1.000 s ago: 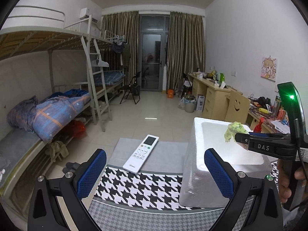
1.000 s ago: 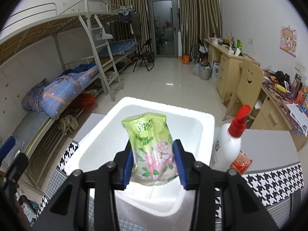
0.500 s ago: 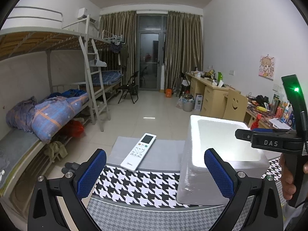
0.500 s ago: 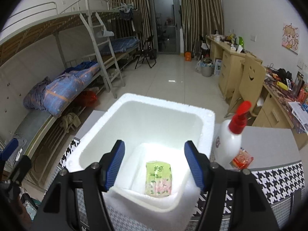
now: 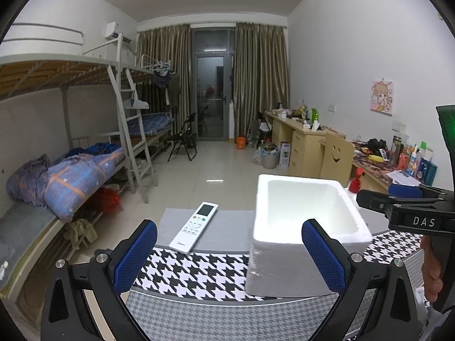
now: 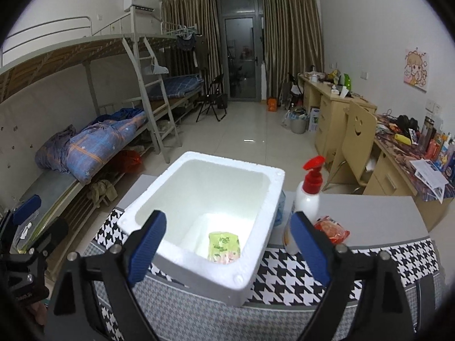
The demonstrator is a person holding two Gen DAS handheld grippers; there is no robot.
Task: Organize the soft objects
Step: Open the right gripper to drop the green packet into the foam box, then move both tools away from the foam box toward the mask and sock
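Styrofoam box [image 6: 257,258] holds my dropped green tissue pack [image 6: 224,246]; my right gripper [image 6: 227,247], jaws just spread empty, could clip the pump bottle [image 6: 305,207] near the table's far edge.

The foam box [image 6: 199,199] is plain white, and the packet [image 6: 224,247] lying in it is pale green with pink flowers. The tablecloth [image 6: 298,278] carries a black-and-white houndstooth pattern, large-checked on top and fine grey along its hanging edge, around a plain grey middle. The pump bottle [image 6: 305,207] is white with a red head; the small packet [image 6: 331,228] beside it is red-orange. The remote control [image 5: 194,227] is white. Both grippers' pads [image 5: 322,255] are blue on black frames.
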